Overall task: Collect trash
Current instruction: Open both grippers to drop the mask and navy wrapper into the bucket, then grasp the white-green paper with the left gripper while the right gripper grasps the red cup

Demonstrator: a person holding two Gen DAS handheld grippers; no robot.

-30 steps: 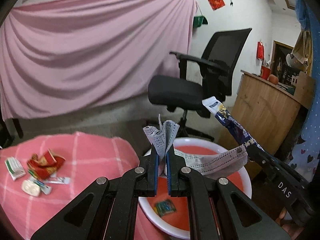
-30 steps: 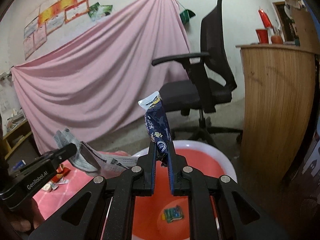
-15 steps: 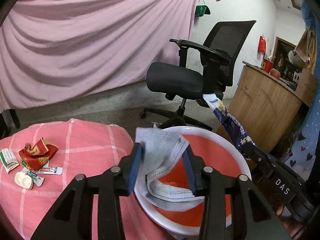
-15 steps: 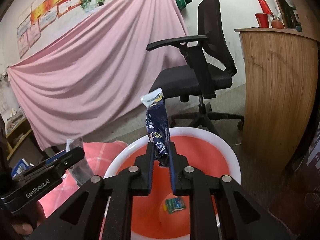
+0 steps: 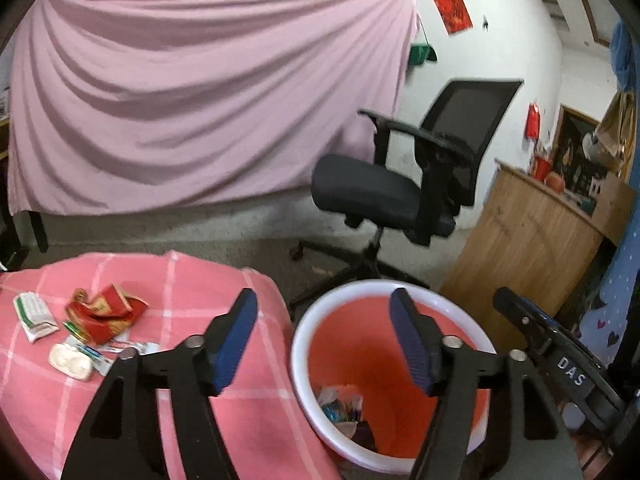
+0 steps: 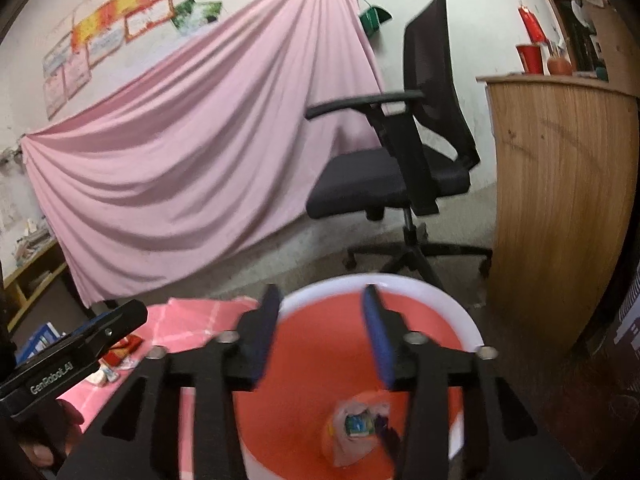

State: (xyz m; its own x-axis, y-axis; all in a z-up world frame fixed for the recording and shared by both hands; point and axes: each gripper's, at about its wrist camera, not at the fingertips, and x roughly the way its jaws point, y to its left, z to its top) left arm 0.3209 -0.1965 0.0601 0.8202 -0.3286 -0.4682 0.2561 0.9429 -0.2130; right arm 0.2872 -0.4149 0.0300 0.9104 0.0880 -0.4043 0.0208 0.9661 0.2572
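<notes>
Hovering over bin, left gripper and right gripper just spread, empty; office chair behind

The round plastic bin has a white rim and an orange-red inside, and at its bottom lies mixed rubbish in pale grey-white, green, yellow and dark navy. The table cloth is salmon pink crossed by thin white check lines, and on it rest a crumpled red wrapper with gold print, a white packet with green lettering and a small cream-white case. Both grippers are black with blue finger pads, the draped sheet behind is plain pale pink, the mesh office chair is black, and the curved counter shows light brown wood grain.
</notes>
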